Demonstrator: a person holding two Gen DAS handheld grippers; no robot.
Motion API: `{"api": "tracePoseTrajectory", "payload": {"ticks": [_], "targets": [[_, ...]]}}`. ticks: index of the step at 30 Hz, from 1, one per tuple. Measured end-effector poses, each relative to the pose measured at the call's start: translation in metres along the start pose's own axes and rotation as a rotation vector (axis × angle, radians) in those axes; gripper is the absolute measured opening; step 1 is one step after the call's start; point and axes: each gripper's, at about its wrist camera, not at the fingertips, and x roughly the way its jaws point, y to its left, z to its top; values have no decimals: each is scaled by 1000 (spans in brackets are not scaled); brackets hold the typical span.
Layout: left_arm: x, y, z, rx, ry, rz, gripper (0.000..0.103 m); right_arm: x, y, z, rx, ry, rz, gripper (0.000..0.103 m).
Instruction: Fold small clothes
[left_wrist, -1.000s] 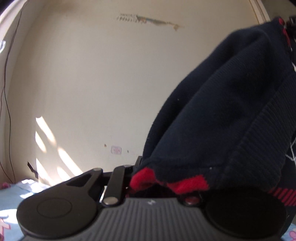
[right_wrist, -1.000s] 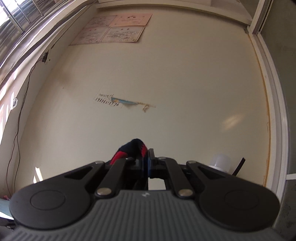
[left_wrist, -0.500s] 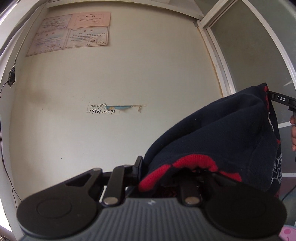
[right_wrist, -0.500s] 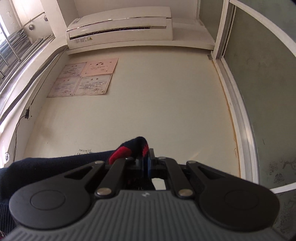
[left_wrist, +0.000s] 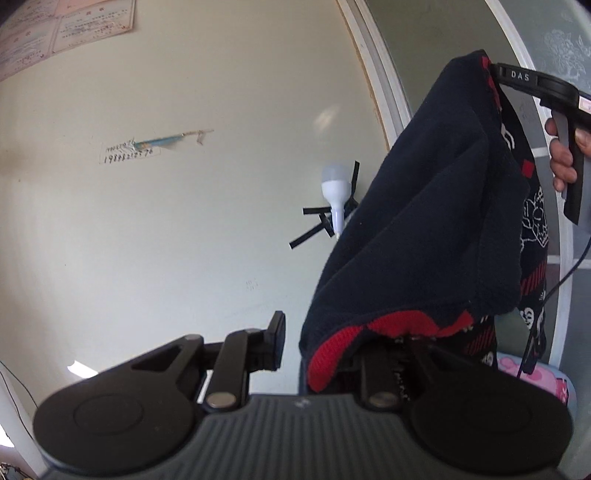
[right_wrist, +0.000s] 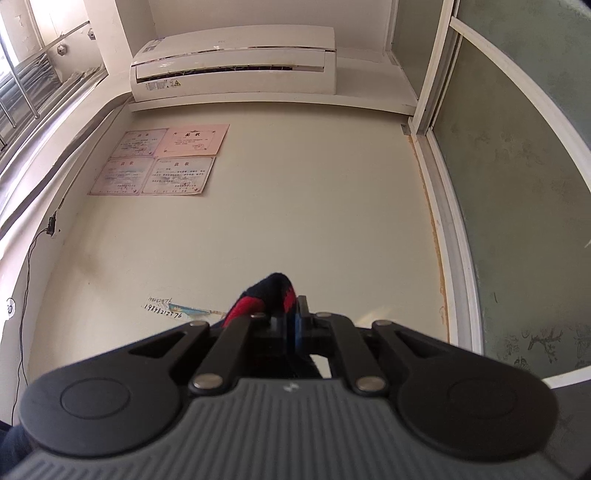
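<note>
A small navy knitted sweater (left_wrist: 436, 229) with red trim and white patterns hangs in the air between my two grippers. My left gripper (left_wrist: 332, 339) has opened: its left finger (left_wrist: 275, 341) stands free and the red hem drapes over the right finger. My right gripper (right_wrist: 293, 321) is shut on a red and navy edge of the sweater (right_wrist: 266, 299). In the left wrist view the right gripper (left_wrist: 495, 72) holds the sweater's top corner high at the upper right, with the hand behind it.
Both cameras point up at a cream wall (left_wrist: 184, 221). An air conditioner (right_wrist: 236, 62), certificates (right_wrist: 159, 162), a taped lamp (left_wrist: 334, 192) and a glass partition frame (right_wrist: 447, 221) are on or beside it. A pink patterned cloth (left_wrist: 532, 376) shows at the lower right.
The left gripper's jaws have opened and its left finger is now clear of the hem. Both grippers have tilted further upward, and the right one lifted the sweater corner higher.
</note>
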Motion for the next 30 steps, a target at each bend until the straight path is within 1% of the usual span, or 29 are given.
{"api": "tracePoseTrajectory", "payload": {"ticks": [4,8,10,11,13,14,16,18,20,22,23,25,27,29,30], "targets": [[3,8,-7,-3,18,11,14,-3,-14,-10,-2,27,-34,7],[1,10,2,-18,18,18,12,0,-36,-21,69,72,-32,7],[-5,11,9,-2,-20,53,11,-5,-37,-23,70,67,-19,7],[-12,11,17,1,-50,75,10,-8,-35,-23,70,63,-11,7],[-28,17,23,-1,-107,114,10,-16,-33,-19,71,52,9,7],[-41,16,29,-3,-143,140,10,-20,-34,-17,85,55,19,7],[-56,20,41,-7,-195,181,10,-24,-41,-15,135,70,47,7],[-79,16,41,-11,-232,201,10,-31,-46,-16,170,74,72,7],[-83,15,41,-4,-244,202,10,-39,-50,-19,201,76,89,7],[-79,11,40,19,-245,201,10,-45,-51,-25,224,77,108,7],[-77,8,35,25,-240,198,10,-48,-50,-29,226,78,115,7],[-67,7,25,23,-208,182,10,-49,-46,-42,224,100,124,7],[-54,10,10,3,-155,168,11,-40,-44,-60,225,149,126,7],[-26,18,-7,-38,-96,158,11,-27,-42,-82,224,211,120,7],[-10,23,-17,-63,-62,155,11,-15,-43,-102,235,263,118,7]]}}
